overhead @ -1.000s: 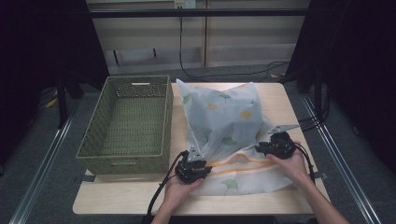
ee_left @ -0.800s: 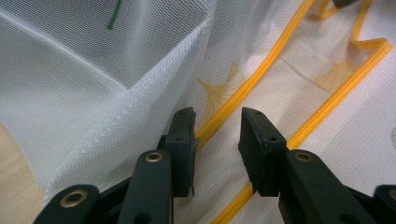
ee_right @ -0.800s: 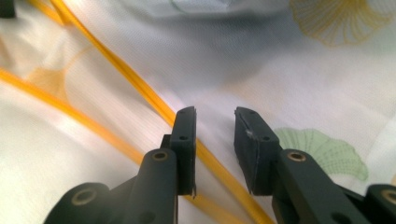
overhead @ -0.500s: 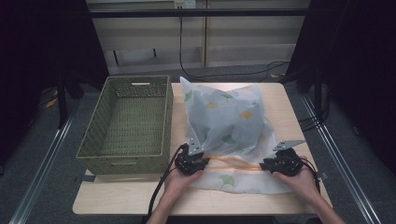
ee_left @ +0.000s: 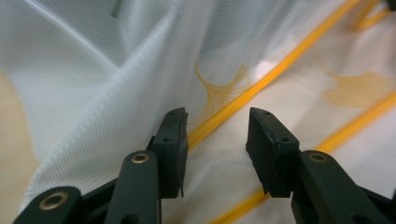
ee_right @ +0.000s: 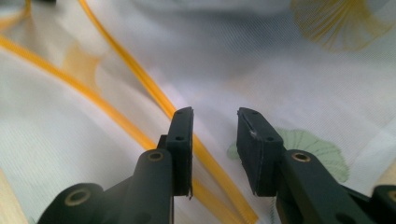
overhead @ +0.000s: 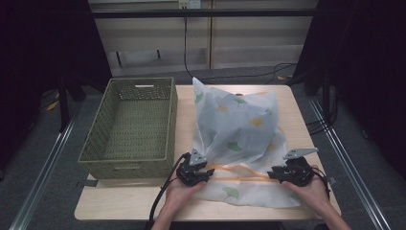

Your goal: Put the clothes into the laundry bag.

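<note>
A sheer white cloth [overhead: 239, 139] printed with green and yellow leaves lies crumpled over the middle and right of the wooden table [overhead: 124, 208], heaped high toward the far side and spread flat at the near edge, where an orange stripe [overhead: 239, 170] runs left to right between the two tools. The left gripper [overhead: 197, 173] sits at the cloth's near left corner, held in the person's left hand [overhead: 179, 191], its cable [overhead: 160, 201] trailing off the near table edge. In the left gripper view its jaws stand apart over the fabric with the orange stripe passing between them; the pads press on nothing, and they have just been opening. The right gripper [overhead: 282, 175] rests at the near right of the cloth in the right hand [overhead: 311, 191], a grey three-cornered plate [overhead: 299, 153] on top. In the right gripper view its jaws are likewise spread, cloth and stripe visible in the gap, nothing pinched; these too have just been opening. A woven green basket [overhead: 129, 127] stands on the left of the table, just beside the cloth.
</note>
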A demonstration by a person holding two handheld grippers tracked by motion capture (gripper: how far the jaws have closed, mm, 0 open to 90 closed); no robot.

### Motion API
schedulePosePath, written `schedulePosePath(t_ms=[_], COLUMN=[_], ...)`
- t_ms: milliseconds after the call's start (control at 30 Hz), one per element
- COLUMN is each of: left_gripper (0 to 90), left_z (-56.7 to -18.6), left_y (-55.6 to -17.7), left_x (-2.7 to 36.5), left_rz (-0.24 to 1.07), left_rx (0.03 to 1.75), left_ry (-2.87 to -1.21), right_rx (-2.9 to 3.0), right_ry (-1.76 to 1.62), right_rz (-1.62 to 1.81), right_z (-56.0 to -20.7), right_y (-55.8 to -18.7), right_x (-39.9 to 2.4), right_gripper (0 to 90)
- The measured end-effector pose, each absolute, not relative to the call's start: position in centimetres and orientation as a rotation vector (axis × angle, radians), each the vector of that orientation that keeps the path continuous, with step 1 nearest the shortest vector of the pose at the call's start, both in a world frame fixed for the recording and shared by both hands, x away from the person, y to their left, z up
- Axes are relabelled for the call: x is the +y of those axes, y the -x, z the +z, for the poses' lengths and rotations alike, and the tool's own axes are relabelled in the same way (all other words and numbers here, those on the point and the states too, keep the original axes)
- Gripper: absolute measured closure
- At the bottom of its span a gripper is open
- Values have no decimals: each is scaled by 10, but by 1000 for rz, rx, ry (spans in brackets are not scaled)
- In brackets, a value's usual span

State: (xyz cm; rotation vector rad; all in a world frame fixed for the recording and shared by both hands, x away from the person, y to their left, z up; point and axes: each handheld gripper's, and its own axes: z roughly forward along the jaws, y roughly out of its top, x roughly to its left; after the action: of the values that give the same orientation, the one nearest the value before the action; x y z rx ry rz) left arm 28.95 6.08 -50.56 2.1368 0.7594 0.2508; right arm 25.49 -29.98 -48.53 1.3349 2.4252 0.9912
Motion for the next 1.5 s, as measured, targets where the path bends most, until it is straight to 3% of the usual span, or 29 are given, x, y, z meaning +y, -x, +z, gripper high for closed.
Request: schedulePosePath(t_ms=[267,367,467,633,867,1033,1500], left_gripper=[502,444,324,261,224,207,184], left_z=[-492,-483,-472,-453,-441,-431,-431], left_y=[-268,-263,-256,-242,-235,-225,-193], left_x=[79,83,87,93,118,145,202], left_rz=[281,307,346,402,475,533,629], left_rx=[754,734,726,668,695,749,864], left_ry=[-2033,-1979,-1915,-1857,-1797,-1664,-1567], right_rx=[2271,2218,2152,2073,2040,2015,1910], right_ry=[-1336,-1345,-1338,-1315,-1285,-1267,-1271], right_rz=[1176,1222,1266,1322,1363,1389,1431], right_z=[-471,-467,-462,-453,-449,-447,-441], right_y=[-248,-247,-243,-232,-221,-214,-183], right_x=[-311,-314,-318,-322,-320,-319,-321], right_gripper=[622,597,576,553,505,477,427])
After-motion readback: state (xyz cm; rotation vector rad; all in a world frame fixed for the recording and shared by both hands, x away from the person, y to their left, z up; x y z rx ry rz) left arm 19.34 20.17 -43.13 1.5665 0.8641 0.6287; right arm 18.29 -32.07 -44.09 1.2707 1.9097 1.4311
